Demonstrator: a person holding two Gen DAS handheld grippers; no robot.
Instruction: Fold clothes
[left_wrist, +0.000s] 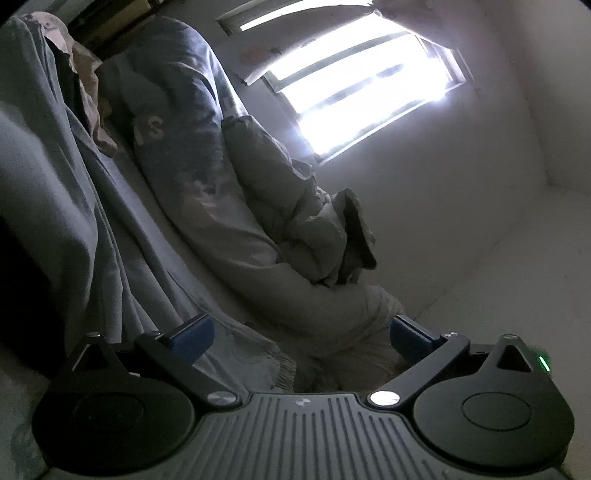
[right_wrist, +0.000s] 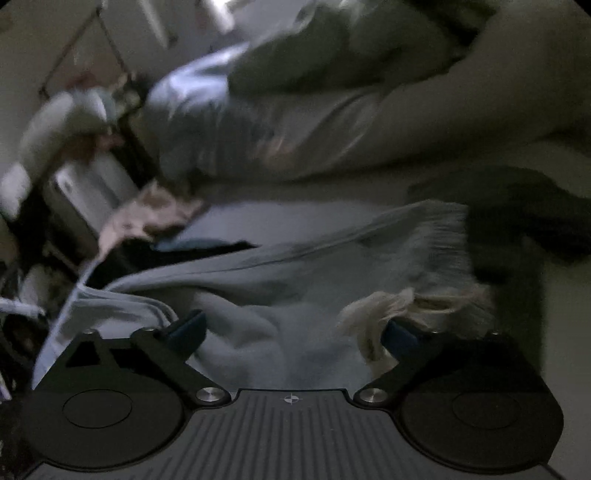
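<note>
In the left wrist view a grey-blue cloth (left_wrist: 92, 221) with a fringed edge (left_wrist: 280, 369) lies spread along the bed. My left gripper (left_wrist: 301, 334) stands open just over the fringe, and its blue pads (left_wrist: 192, 332) press on nothing. In the blurred right wrist view the same light blue fringed cloth (right_wrist: 295, 280) lies rumpled under my right gripper (right_wrist: 295, 332). That gripper is wide open, with cloth below the gap and not pinched. Cream tassels (right_wrist: 388, 306) lie against its right finger (right_wrist: 400, 338).
A long pillow (left_wrist: 177, 110) with letters runs along the wall, with a crumpled grey-green garment (left_wrist: 295, 221) on it. A bright window (left_wrist: 369, 85) is behind. A dark garment (right_wrist: 517, 221) lies at right, a pinkish cloth (right_wrist: 147, 218) and clutter at left.
</note>
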